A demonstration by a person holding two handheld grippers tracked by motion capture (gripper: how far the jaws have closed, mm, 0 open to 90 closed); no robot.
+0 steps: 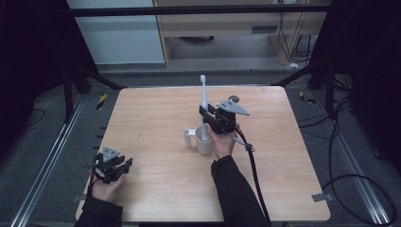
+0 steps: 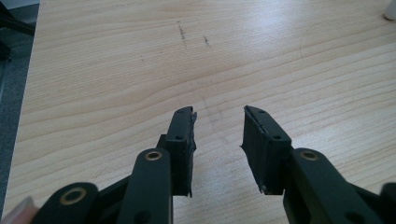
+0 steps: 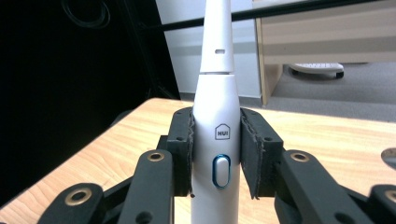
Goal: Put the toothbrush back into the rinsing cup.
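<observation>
A white electric toothbrush (image 1: 204, 97) stands upright with its brush head up, and its lower end reaches into a white mug (image 1: 202, 142) near the table's middle. My right gripper (image 1: 208, 118) is shut on the handle just above the mug. In the right gripper view the black pads (image 3: 184, 149) press both sides of the toothbrush (image 3: 217, 140), whose blue-ringed button faces the camera. My left gripper (image 1: 120, 168) rests low over the table's front left, open with bare wood between its jaws, as the left gripper (image 2: 217, 140) view shows.
The mug's handle (image 1: 188, 137) points left. The wooden table (image 1: 156, 118) has bare room around the mug. A small dark round object (image 1: 233, 99) lies behind the right gripper. Black frame bars and cables surround the table; a cable (image 1: 255, 175) trails from the right gripper.
</observation>
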